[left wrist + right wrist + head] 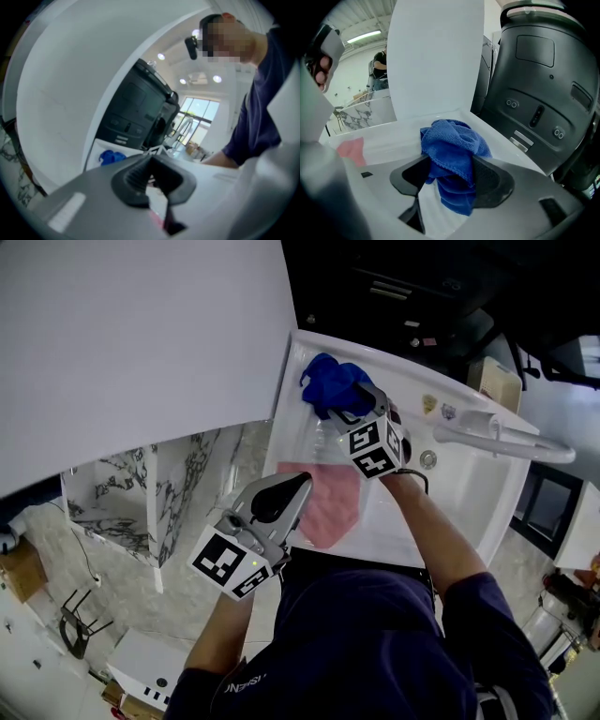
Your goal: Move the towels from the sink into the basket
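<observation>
My right gripper [452, 179] stands wide open around the blue towel [452, 143], which is bunched between the pads at the sink's [469, 486] far end, brushing one pad but not clamped. My left gripper [153, 176], jaws together and empty, hovers by the pink towel [330, 504] at the near end. Jaws hide the blue towel's lower folds; faucet [502, 435] on the right rim, dark appliance [543, 93] just behind.

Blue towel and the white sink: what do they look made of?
Bright blue crumpled towel: looks like microfibre terry with a matte finish, going by the fuzzy looped pile and soft folds.
White rectangular sink: smooth, glossy and hard-looking. It is likely glazed ceramic or moulded resin, but the sheen alone can't settle which.
</observation>
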### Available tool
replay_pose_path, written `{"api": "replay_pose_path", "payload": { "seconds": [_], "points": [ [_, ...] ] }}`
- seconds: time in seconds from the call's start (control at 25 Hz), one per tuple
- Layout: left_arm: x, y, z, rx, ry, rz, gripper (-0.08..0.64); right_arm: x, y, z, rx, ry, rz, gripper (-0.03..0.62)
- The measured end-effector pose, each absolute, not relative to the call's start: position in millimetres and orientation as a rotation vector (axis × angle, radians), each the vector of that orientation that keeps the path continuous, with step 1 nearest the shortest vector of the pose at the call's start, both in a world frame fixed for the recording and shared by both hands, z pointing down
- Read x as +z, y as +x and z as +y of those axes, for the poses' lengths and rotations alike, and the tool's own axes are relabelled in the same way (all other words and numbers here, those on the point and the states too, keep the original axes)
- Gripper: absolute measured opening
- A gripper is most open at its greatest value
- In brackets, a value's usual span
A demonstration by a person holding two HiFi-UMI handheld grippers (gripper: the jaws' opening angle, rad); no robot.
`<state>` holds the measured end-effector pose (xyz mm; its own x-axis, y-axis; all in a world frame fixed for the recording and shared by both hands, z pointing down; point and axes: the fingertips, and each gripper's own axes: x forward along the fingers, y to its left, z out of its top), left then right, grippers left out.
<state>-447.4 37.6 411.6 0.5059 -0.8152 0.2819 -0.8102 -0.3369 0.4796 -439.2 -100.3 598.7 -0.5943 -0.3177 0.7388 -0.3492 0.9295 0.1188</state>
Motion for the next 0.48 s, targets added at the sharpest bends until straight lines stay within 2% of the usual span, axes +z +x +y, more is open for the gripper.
{"api": "replay_pose_path", "payload": {
  "seconds": [0.04, 0.16, 0.48],
  "points": [
    [411.9, -448.3, 36.9, -0.012, 2.179, -1.326, 0.003, 598.7, -438.7, -102.6, 0.032, 0.478, -2.242, 0.274],
    [412.7, -450.2, 35.4, -0.010, 2.175, -1.326, 0.003, 597.4, -435.8, -109.9, 0.003, 0.511, -2.234, 0.194],
    [412.8, -450.1, 33.0, -0.007, 2.182, -1.324, 0.003, 595.7, -436.2, -109.9, -0.012, 0.493, -2.250, 0.115]
  ]
}}
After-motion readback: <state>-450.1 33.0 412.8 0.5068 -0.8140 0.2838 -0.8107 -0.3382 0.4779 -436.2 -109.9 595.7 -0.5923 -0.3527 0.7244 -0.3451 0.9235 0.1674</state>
